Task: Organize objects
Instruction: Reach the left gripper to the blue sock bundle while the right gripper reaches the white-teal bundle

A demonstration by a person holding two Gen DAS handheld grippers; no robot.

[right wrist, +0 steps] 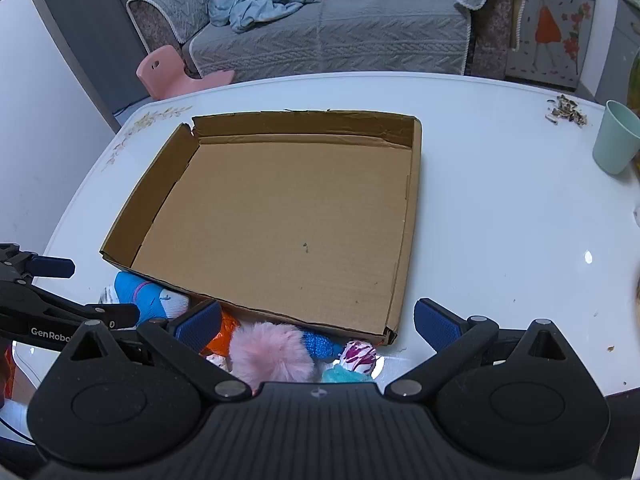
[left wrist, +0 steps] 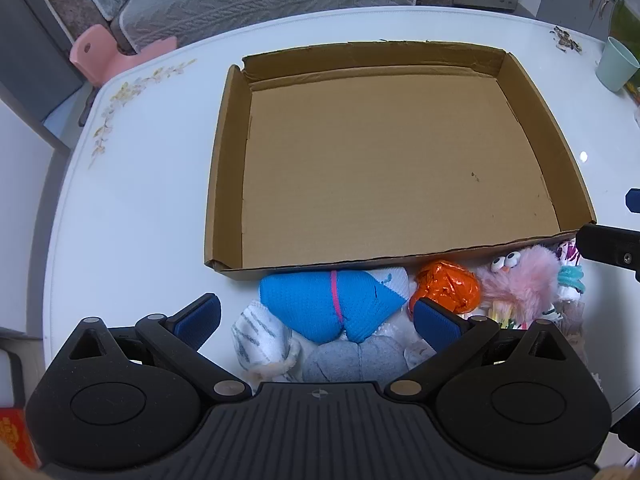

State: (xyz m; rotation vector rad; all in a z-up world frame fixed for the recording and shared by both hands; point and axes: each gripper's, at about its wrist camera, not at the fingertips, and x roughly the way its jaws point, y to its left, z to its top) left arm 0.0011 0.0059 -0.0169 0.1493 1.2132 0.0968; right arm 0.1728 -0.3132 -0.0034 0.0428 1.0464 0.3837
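Note:
A shallow cardboard tray (left wrist: pixel 224 152) (right wrist: pixel 414 216) lies on the white table with nothing in it. A pile of small items lies at its near edge: a blue rolled sock (left wrist: pixel 324 304) (right wrist: pixel 136 292), a grey sock (left wrist: pixel 352 360), a white striped sock (left wrist: pixel 260 340), an orange foil ball (left wrist: pixel 448 286) (right wrist: pixel 224 336), a pink fluffy toy with eyes (left wrist: pixel 520 280) (right wrist: pixel 268 354) and a purple-patterned item (right wrist: pixel 360 354). My left gripper (left wrist: pixel 316 320) is open over the socks. My right gripper (right wrist: pixel 318 322) is open over the pink toy.
A mint green cup (left wrist: pixel 616 66) (right wrist: pixel 616 138) stands at the table's far right beside scattered seed husks (right wrist: pixel 568 112). A grey sofa (right wrist: pixel 328 32) and a pink stool (right wrist: pixel 160 68) stand beyond the table. The table's edge (left wrist: pixel 60 220) curves at the left.

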